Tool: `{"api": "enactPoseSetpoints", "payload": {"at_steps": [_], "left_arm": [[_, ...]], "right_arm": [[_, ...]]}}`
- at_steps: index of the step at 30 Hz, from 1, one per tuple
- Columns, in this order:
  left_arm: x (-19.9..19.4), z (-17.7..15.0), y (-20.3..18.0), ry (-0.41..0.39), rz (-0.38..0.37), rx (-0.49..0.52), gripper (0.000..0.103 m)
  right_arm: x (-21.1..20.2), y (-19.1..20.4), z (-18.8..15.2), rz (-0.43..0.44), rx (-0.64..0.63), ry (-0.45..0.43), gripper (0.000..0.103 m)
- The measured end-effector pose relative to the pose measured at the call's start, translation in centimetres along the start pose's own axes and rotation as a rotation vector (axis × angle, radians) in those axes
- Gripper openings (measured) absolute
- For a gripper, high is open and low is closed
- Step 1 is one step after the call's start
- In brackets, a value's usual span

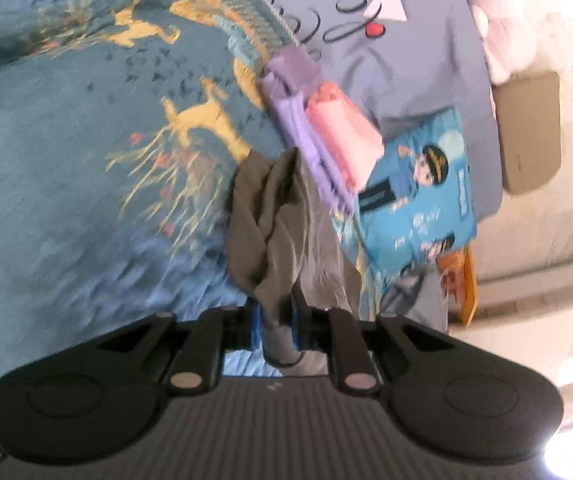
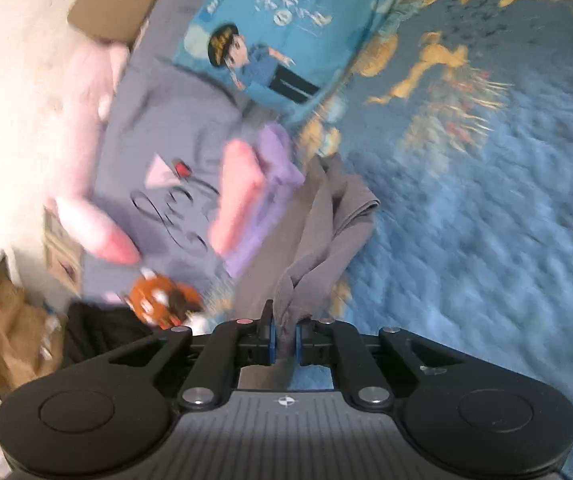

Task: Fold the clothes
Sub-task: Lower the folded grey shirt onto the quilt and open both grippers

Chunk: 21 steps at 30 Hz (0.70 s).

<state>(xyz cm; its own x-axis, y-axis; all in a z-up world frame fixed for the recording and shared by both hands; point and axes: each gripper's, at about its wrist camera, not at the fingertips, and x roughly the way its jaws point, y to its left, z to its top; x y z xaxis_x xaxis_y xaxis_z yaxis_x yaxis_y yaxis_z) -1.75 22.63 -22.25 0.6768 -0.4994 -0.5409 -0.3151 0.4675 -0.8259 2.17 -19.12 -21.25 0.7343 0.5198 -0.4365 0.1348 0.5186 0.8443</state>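
The left gripper (image 1: 277, 330) is clenched on a bunch of the grey garment (image 1: 274, 220), with cloth squeezed between its blue pads. The right gripper (image 2: 285, 340) is pinching another bunch of the same grey cloth. So both hold the one piece of clothing, and it hangs out in front of them in twisty folds, with its far end on the bed (image 1: 66, 140).

Just past the grey cloth, a little to the right of the left gripper, sits a small stack of folded clothes, a purple one (image 1: 306, 136) with a pink one (image 1: 342, 128) on top. Further out is a blue bag with a cartoon picture (image 1: 418, 188), and behind that a blue-grey pillow with curly black writing (image 1: 386, 52). From the right gripper, the same stack lies ahead to the left, and the open blue bedspread spreads ahead to the right.

Here is what might go wrong, I think. The cloth is all bunched up, so each gripper may hold several layers and not a clean corner. Then the fold could come out crooked. Also, the hanging end is very near the folded stack, so a swing could knock that stack over. A thin pinch might slip out too.
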Motion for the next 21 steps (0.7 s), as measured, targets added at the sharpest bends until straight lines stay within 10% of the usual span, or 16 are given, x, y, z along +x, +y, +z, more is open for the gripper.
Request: {"api": "enactPoseSetpoints", "payload": {"at_steps": [5, 9, 11, 15, 21], "left_arm": [[-1.5, -2.1, 2.1, 0.062, 0.075, -0.004, 0.012], [-4.1, -1.7, 0.3, -0.029, 0.081, 0.107, 0.015], [-5.4, -1.4, -1.5, -0.081, 0.093, 0.198, 0.036], [-5.6, -1.2, -5.7, -0.069, 0.127, 0.442, 0.088], [-1.4, -1.6, -11.7, 0.088, 0.061, 0.719, 0.101]], "right_arm": [[-1.5, -3.2, -2.5, -0.186, -0.054, 0.078, 0.011], [-3.2, -1.0, -2.6, -0.292, -0.242, 0.041, 0.032], [-4.4, 0.6, -2.5, -0.322, -0.35, -0.016, 0.052], [-5.4, 2.5, -0.6, -0.312, -0.495, -0.099, 0.061], [-3.3, 4.0, 3.6, -0.277, -0.625, -0.086, 0.061]]}}
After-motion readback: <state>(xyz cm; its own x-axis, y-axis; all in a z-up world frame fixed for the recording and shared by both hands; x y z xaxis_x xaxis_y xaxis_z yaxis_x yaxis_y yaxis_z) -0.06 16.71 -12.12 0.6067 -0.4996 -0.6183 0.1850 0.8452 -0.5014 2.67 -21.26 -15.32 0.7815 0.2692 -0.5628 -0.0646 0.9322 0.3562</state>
